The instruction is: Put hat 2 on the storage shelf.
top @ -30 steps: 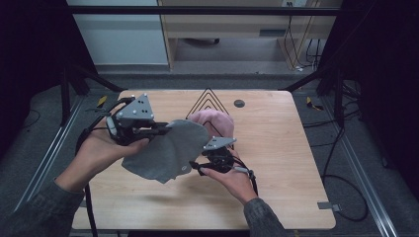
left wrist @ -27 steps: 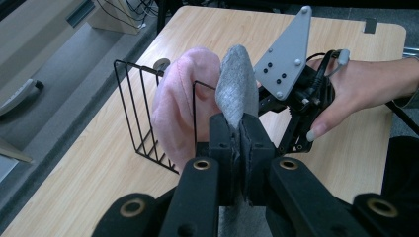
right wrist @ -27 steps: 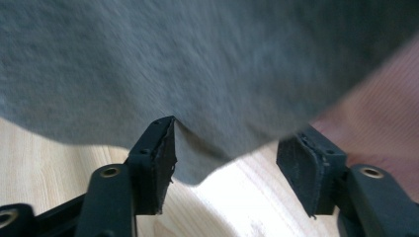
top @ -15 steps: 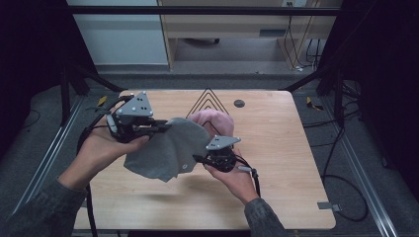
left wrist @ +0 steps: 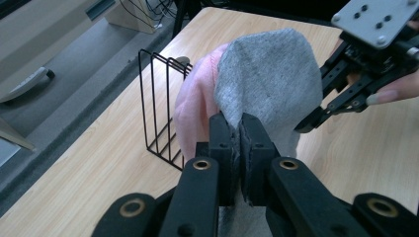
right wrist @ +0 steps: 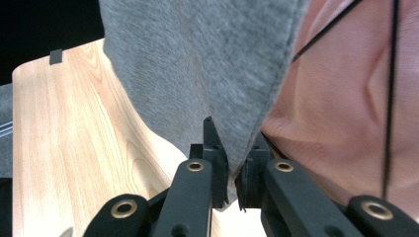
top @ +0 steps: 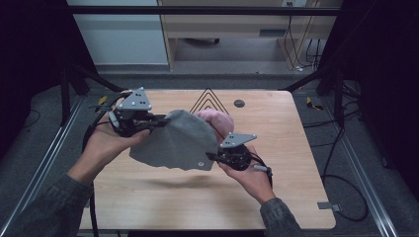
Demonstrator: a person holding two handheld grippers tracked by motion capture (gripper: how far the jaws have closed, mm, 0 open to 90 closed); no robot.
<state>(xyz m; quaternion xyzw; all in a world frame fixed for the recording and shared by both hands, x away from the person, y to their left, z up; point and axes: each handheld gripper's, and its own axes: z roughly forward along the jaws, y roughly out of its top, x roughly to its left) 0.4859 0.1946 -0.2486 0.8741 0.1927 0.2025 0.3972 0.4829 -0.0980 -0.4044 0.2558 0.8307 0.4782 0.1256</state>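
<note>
Soft grey knit cloth (top: pixel 173 140) hung above bench middle, stretched between my claws. My left claw (left wrist: pixel 237 133) clenched its far-left corner; my right claw (right wrist: pixel 232 158), jaws just closing, pinched its right edge. Crumpled pink cloth (top: pixel 217 118) behind, against black wire rack (left wrist: pixel 158 98). Step judged: spreading for fold. Next: keep tension, lower flat.

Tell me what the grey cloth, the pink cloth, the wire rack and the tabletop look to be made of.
Grey cloth: soft knit or fleece, matte, by its fuzzy nap and limp drape.
Pink cloth: a similar soft fabric, smoother, with gentle folds.
Wire rack: thin metal rod, probably, with a black coat.
Tabletop: wood or wood-look laminate, pale, with visible grain and a low sheen.
</note>
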